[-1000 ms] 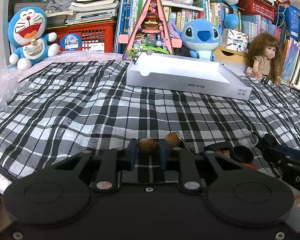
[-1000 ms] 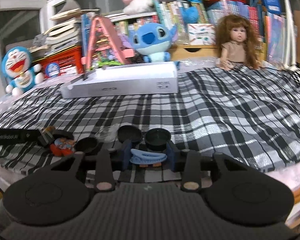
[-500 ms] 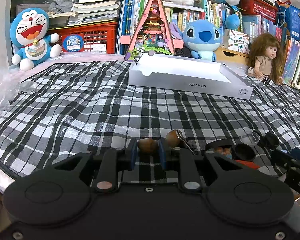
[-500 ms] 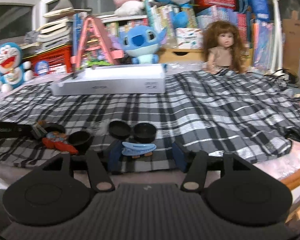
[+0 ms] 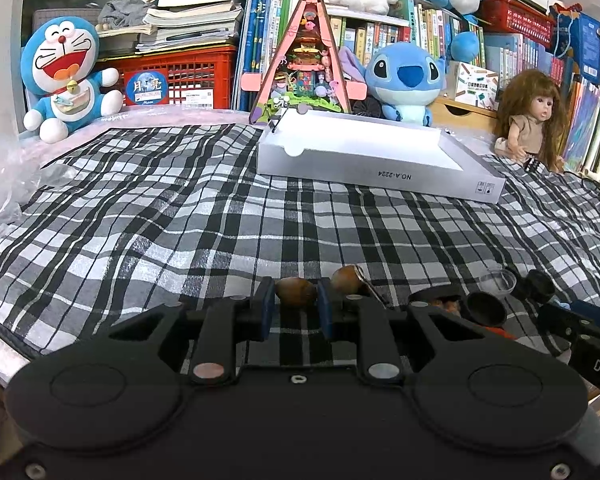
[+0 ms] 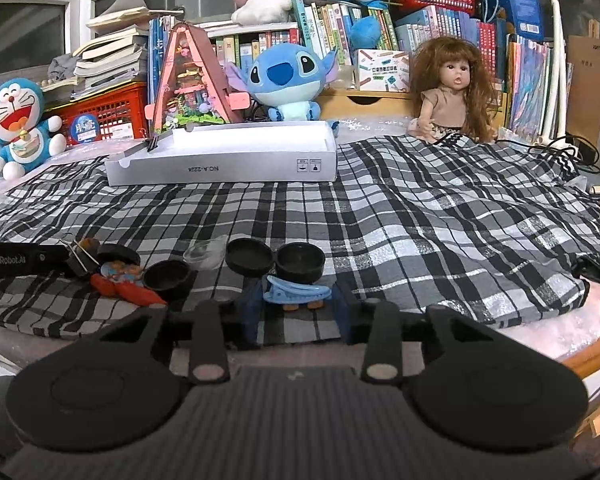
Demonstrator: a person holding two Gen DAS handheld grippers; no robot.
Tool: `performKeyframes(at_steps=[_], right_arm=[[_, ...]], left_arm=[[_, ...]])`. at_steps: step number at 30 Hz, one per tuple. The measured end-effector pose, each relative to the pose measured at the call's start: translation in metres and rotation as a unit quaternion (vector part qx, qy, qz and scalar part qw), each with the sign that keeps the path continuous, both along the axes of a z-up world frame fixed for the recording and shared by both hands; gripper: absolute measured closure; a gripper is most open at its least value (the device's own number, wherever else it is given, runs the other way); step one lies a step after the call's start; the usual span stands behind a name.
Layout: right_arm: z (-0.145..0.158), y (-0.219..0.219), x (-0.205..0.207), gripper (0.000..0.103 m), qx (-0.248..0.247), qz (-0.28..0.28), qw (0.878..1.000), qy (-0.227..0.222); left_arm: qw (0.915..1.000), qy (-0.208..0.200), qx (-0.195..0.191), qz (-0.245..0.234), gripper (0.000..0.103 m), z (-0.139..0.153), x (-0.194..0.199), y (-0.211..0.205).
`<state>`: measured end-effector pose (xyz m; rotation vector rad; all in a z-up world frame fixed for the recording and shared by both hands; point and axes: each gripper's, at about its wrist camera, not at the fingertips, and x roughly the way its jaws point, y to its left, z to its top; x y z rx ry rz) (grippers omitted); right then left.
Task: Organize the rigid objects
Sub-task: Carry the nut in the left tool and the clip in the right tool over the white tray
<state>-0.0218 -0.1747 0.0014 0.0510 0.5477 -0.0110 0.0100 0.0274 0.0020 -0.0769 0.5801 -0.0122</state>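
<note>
Surface: black-and-white checked cloth [image 5: 180, 216] covers the table; all loose items lie on it.
Box: shallow white cardboard box [image 5: 380, 164], open at the top, lies at the far side of the cloth, in front of the plush toys.
Left claw [image 5: 296, 294]: clamped on a brown oval nut-like object [image 5: 296, 291]; both blue pads touch it.
Second nut: a similar brown piece [image 5: 346, 278] lies just right of the left claw.
Right claw [image 6: 298, 300]: jaws have just been closing; a light-blue plastic hair clip [image 6: 296, 291] sits between them, its ends at the blue pads.
Black lids: two round black caps [image 6: 250, 258] [image 6: 300, 261] lie side by side just beyond the clip.
Black cup: small round black cup [image 6: 167, 274] lies left of the lids.
Red-orange toy: a small figure [image 6: 122, 280] lies beside the cup.
Clear dish: small transparent dish [image 6: 204, 255] lies between cup and lids.
</note>
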Motion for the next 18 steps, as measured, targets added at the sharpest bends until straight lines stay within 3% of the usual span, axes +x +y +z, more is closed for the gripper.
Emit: performKeyframes(at_steps=[5, 18], right_arm=[[0.010, -0.002, 0.000, 0.060, 0.002, 0.015, 1.000, -0.004], [0.028, -0.006, 0.014, 0.060, 0.004, 0.040, 0.999, -0.015]], left_arm=[[0.9997, 0.005, -0.023, -0.002, 0.082, 0.009, 0.004, 0.010], [0.9999, -0.007, -0.012, -0.002, 0.082, 0.026, 0.010, 0.014]])
